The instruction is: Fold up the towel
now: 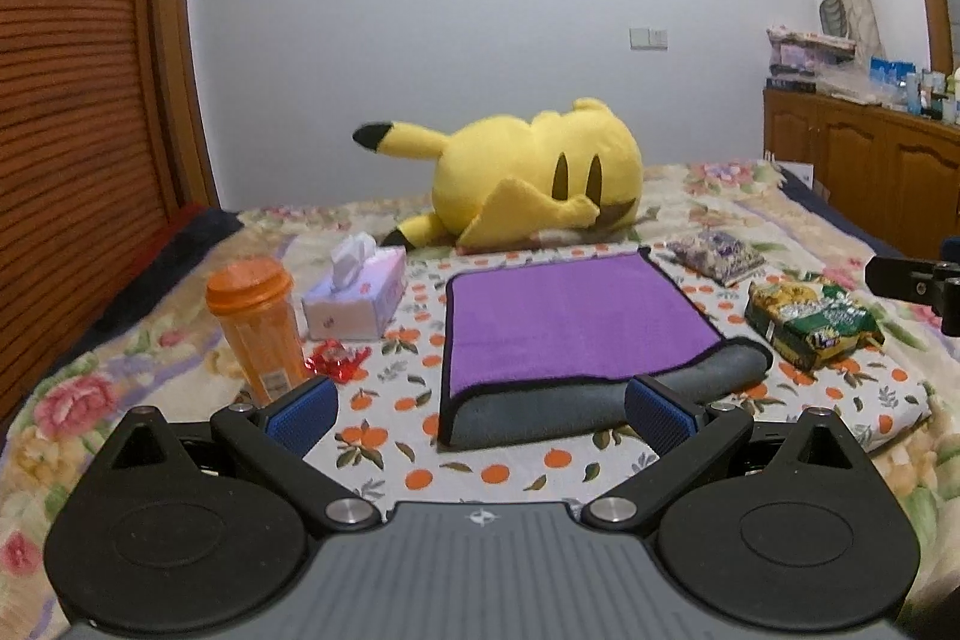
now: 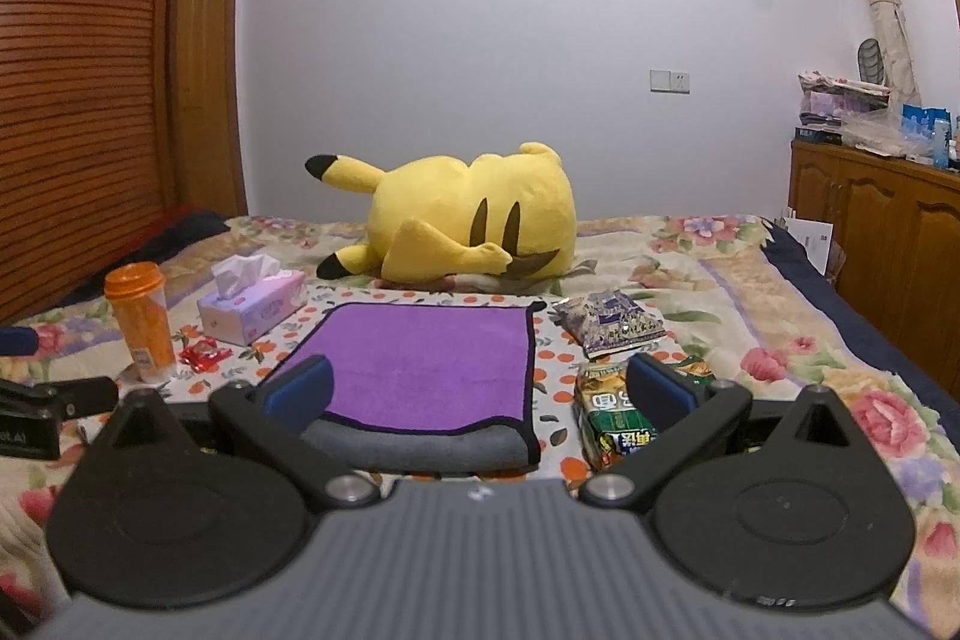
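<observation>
A purple towel (image 1: 570,322) with a grey underside lies folded on an orange-print cloth (image 1: 480,460) on the bed. Its grey fold faces me. It also shows in the right wrist view (image 2: 426,364). My left gripper (image 1: 480,412) is open and empty, just in front of the folded edge. My right gripper (image 2: 480,388) is open and empty, in front of the towel's right near corner. A part of the right gripper shows at the right edge of the left wrist view (image 1: 918,280).
An orange bottle (image 1: 258,334), a tissue box (image 1: 360,298) and a red wrapper (image 1: 336,361) lie left of the towel. A green snack bag (image 1: 810,322) and a purple snack bag (image 1: 714,253) lie right. A yellow plush (image 1: 528,184) lies behind. Wooden cabinets (image 1: 870,160) stand right.
</observation>
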Action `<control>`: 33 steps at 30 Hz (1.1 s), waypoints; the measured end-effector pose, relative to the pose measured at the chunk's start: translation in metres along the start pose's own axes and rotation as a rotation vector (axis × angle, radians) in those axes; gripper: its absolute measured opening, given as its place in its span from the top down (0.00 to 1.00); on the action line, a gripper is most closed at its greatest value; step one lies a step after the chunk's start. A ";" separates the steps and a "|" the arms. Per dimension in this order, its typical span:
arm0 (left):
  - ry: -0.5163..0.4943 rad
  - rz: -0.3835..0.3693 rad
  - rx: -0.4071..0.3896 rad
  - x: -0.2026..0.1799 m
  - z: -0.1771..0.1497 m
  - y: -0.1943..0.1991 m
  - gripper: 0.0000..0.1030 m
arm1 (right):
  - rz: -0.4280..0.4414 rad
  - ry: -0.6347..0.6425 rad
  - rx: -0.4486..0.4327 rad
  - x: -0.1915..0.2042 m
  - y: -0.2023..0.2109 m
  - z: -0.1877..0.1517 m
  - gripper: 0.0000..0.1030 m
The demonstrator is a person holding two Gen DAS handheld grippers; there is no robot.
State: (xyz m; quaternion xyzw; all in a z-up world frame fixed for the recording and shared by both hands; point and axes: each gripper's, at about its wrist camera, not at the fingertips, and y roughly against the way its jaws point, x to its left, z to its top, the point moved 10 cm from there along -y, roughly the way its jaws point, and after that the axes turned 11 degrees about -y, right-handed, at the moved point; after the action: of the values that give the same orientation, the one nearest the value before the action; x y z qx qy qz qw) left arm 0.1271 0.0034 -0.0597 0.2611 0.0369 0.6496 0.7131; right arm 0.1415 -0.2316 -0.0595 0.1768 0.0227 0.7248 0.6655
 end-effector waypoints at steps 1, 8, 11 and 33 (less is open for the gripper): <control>-0.002 -0.005 0.009 -0.001 -0.001 -0.004 0.00 | -0.002 0.002 0.003 -0.001 -0.002 -0.001 0.00; -0.037 -0.025 0.040 -0.007 -0.003 -0.023 0.00 | -0.011 0.015 0.037 -0.003 -0.017 -0.006 0.00; -0.050 -0.034 0.048 -0.008 -0.003 -0.030 0.00 | -0.009 0.021 0.049 -0.003 -0.022 -0.008 0.00; -0.046 -0.065 0.102 -0.004 -0.004 -0.076 0.00 | -0.019 0.087 0.143 -0.002 -0.074 -0.018 0.00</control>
State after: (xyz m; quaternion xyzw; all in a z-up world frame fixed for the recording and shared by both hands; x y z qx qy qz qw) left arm 0.1939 -0.0007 -0.0958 0.3107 0.0622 0.6171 0.7203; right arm 0.2072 -0.2217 -0.0965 0.1918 0.1049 0.7220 0.6565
